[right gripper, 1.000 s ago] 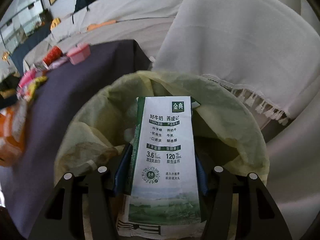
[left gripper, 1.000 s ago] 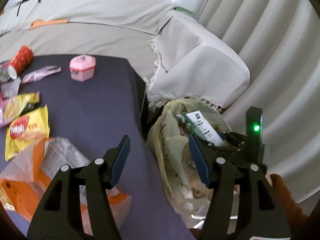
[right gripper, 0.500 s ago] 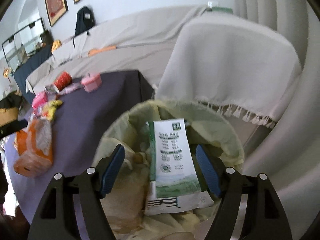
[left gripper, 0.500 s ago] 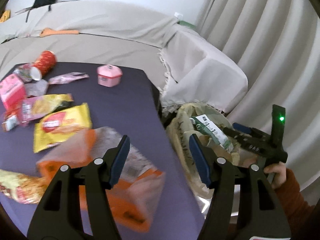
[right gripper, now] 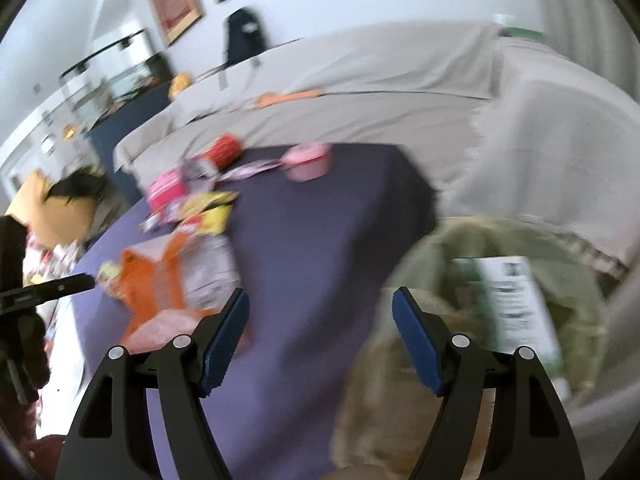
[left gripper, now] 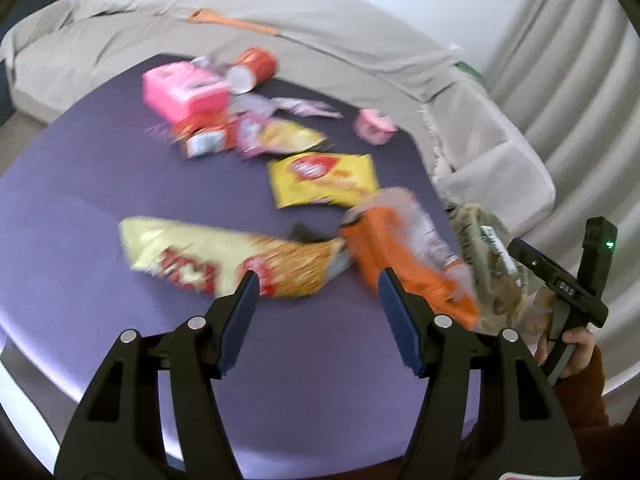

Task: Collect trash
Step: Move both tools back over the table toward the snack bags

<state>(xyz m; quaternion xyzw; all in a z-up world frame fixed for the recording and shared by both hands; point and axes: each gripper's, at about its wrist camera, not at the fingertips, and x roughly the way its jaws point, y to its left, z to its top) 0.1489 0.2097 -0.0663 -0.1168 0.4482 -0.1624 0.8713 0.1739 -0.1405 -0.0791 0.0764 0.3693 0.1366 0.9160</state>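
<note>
Purple table (left gripper: 100, 208) of wrappers under gaping empty left claw (left gripper: 316, 300), milk carton (right gripper: 516, 304) only before gaping empty right claw (right gripper: 320, 324)

Glossy foil snack bags (left gripper: 322, 177), matt purple tablecloth (left gripper: 80, 184), thin translucent plastic trash bag (right gripper: 472, 248), printed paper carton (right gripper: 520, 300)

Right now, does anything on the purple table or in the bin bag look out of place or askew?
The orange and clear plastic bag sits crumpled at the purple table's edge, beside the yellowish bin bag. The white and green milk carton stands tilted in that bag, its top poking above the rim. Nothing looks spilled.
</note>
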